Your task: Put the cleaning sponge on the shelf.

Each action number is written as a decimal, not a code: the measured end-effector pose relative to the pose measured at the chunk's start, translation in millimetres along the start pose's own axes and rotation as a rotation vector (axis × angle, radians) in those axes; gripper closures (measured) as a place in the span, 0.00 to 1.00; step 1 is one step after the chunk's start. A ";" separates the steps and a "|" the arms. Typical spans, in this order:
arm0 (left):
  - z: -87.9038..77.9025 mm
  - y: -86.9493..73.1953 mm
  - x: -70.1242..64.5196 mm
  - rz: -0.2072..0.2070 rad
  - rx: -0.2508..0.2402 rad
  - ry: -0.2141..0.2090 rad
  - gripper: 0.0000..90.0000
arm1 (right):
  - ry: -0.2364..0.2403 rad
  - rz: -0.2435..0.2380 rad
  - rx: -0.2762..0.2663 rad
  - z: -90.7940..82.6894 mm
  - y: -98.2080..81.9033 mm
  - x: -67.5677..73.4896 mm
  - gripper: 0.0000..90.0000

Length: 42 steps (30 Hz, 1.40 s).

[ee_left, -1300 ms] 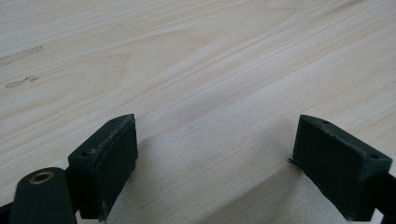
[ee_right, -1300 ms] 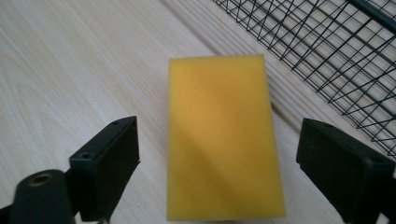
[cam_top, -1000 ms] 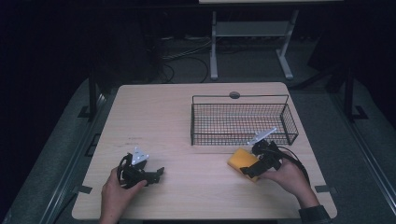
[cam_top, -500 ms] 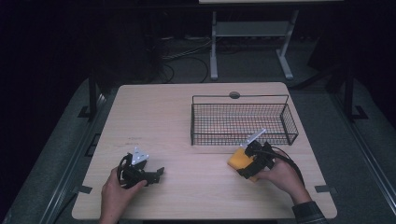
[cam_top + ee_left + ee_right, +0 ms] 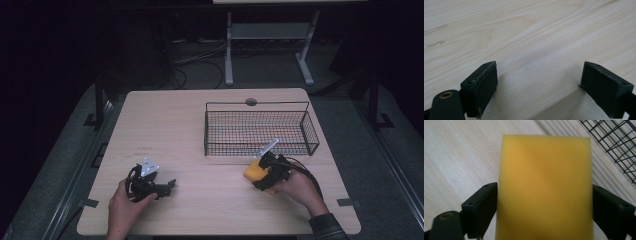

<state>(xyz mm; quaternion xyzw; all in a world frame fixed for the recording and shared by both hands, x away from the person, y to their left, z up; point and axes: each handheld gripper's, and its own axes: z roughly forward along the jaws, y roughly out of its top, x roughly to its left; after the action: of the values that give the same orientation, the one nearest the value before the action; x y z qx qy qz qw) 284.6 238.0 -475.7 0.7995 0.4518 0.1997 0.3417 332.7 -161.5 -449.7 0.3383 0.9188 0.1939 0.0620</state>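
Sponge held in right gripper, left gripper idle

Yellow rectangular foam sponge (image 5: 545, 187) sits between the 2 black jaws of the right gripper (image 5: 545, 212); both pads touch its sides, so the jaws are closed onto it. In the high view the sponge (image 5: 254, 170) is at the right-front part of the light wooden rectangular table (image 5: 180, 125), just in front of the black wire mesh basket (image 5: 260, 129) and outside it. Can't tell from the high view whether the sponge rests on the tabletop or is lifted slightly. Right gripper (image 5: 265, 172) is held by the right hand (image 5: 296, 186), with a plaid-looking sleeve cuff at the wrist and a black cable looping off the gripper.

Left gripper (image 5: 539, 82) has its jaws spread wide with nothing between them, just bare wood grain underneath. In the high view the left gripper (image 5: 159, 186) sits low at the left-front of the table, held by the left hand (image 5: 125, 202), well apart from the sponge and basket. Grey 3-cornered plate shows on top of it.

Basket interior looks empty, wood visible through the mesh. Small round grommet (image 5: 251, 102) sits at the far table edge behind the basket. 2 faint smudge marks on the wood in the left gripper view.

No readable writing, labels or brand marks anywhere.
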 end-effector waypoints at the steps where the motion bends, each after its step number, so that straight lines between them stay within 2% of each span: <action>1: 0.0 0.0 0.0 0.000 0.000 0.000 0.15 | 0.000 0.000 0.000 0.0 0.0 0.0 0.15; 5: 0.0 0.0 0.0 0.000 0.000 0.000 0.15 | 0.005 0.002 0.002 -0.6 -0.4 -0.5 0.23; 8: 0.0 0.0 0.0 0.000 0.000 0.000 0.15 | 0.001 -0.001 0.001 -1.5 -0.8 -1.1 0.24; 21: 0.0 0.0 0.0 0.000 0.000 0.000 0.15 | 0.006 0.008 -0.003 -6.3 -0.9 -1.5 0.25; 42: -0.1 0.1 0.0 -0.001 0.000 0.000 0.15 | 0.003 0.031 -0.034 -38.8 -1.5 -5.3 0.25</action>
<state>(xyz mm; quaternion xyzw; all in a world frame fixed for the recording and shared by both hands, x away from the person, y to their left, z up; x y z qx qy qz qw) 284.6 238.0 -475.6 0.7995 0.4520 0.1994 0.3417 326.3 -178.1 -414.8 0.3513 0.9100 0.2110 0.0634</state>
